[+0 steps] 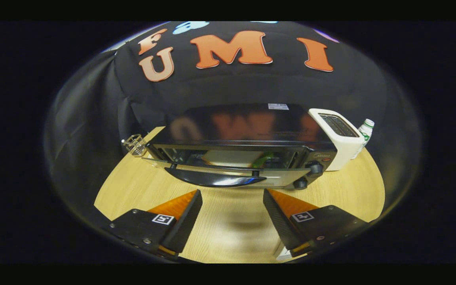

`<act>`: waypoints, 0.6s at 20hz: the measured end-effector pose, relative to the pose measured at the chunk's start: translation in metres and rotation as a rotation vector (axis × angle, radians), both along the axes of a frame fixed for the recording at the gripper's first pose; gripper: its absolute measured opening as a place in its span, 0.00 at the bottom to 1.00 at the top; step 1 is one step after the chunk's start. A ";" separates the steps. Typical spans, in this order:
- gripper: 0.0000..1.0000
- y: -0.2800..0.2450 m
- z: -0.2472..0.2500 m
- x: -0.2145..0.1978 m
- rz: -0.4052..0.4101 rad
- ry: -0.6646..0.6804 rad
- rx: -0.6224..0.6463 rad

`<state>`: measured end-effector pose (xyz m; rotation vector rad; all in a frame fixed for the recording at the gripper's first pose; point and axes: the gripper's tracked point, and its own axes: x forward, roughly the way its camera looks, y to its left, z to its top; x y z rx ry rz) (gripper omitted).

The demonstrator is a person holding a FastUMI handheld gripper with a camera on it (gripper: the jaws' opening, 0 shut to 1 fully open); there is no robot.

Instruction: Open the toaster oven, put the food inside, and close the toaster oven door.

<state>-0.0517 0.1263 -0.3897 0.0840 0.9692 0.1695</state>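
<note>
The black toaster oven [244, 130] stands on the wooden table just beyond my fingers. Its door [228, 174] hangs partly down, the curved black handle toward me. Through the gap, a green piece of food [263, 159] lies inside on the tray. My gripper [232, 198] is open, its two orange-and-black fingers [188, 206] spread wide a little short of the door handle. Nothing is between them.
A white pop-up toaster [341, 136] stands right of the oven, with a small white bottle [364, 132] behind it. A wire rack [135, 144] sits at the oven's left. Bare wooden tabletop [232, 233] lies under and ahead of the fingers.
</note>
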 end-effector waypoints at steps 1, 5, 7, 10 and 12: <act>0.92 0.003 -0.001 0.004 -0.001 0.002 0.005; 0.92 0.004 0.003 0.028 0.005 -0.041 -0.017; 0.92 0.005 0.000 0.032 0.000 -0.023 -0.018; 0.92 0.010 0.001 0.031 0.001 -0.032 -0.023; 0.92 0.007 0.008 0.026 0.015 -0.054 -0.035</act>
